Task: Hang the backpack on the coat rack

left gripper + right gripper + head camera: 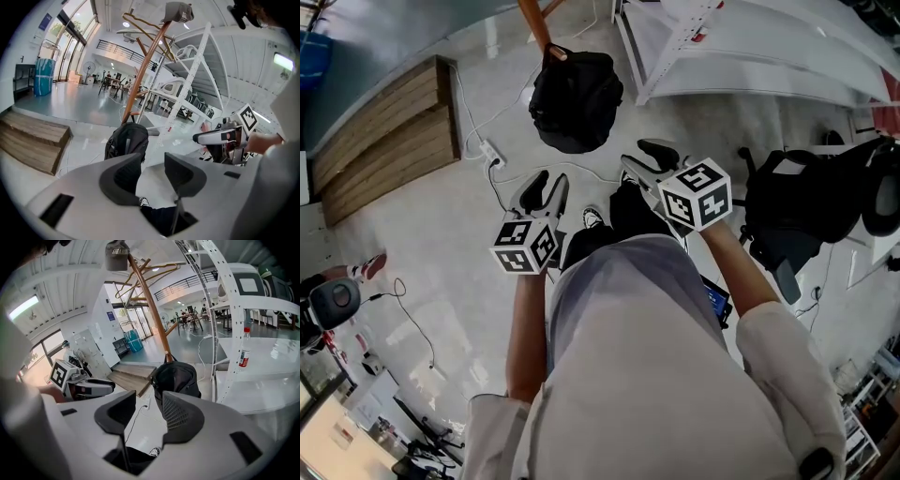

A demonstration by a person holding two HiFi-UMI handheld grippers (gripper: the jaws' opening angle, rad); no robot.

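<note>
Looks to me like the hanging part is basically done: the backpack sits right against the rack pole, its top loop seemingly hooked over a low peg, though I can't tell if its bottom rests on the floor. The left gripper and right gripper are both well clear of it, jaws parted with nothing between them, so neither one is carrying anything. If anything's left, I'd guess it's just checking that the loop sits properly on the peg, or going back in for the loop if it's only leaning. As for writing: the cap on top of the rack has lettering starting "SHA", the rest too blurry. The bottle on the white shelf has a red label I can't read.
</note>
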